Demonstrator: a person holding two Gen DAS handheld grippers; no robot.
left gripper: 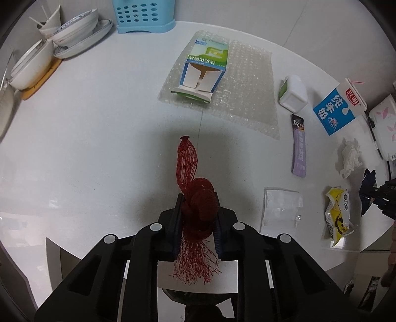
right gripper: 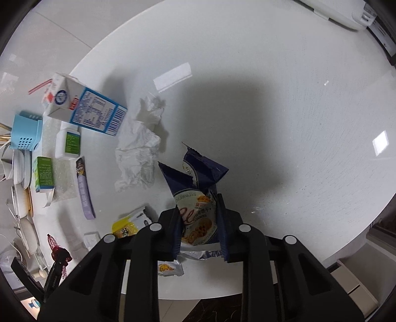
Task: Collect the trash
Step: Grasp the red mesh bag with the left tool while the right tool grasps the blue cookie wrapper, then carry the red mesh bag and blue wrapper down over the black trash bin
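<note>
My left gripper (left gripper: 198, 205) is shut on a red mesh net bag (left gripper: 191, 183) and holds it above the white table (left gripper: 99, 136); the bag also shows far left in the right wrist view (right gripper: 58, 250). My right gripper (right gripper: 198, 208) is shut on a torn dark blue cookie wrapper (right gripper: 198, 188), held above the table (right gripper: 297, 123); it shows at the right edge of the left wrist view (left gripper: 368, 195). On the table lie a milk carton (left gripper: 339, 109), a crumpled tissue (right gripper: 138, 146), a yellow snack wrapper (left gripper: 337, 218), a purple sachet (left gripper: 299, 151) and a clear plastic bag (left gripper: 281, 210).
An open green and blue box (left gripper: 205, 67) lies on bubble wrap (left gripper: 247, 99). A white bottle (left gripper: 293, 93) lies beside it. Stacked bowls and plates (left gripper: 61, 37) and a blue perforated basket (left gripper: 143, 14) stand at the far left. The table edge runs close beneath both grippers.
</note>
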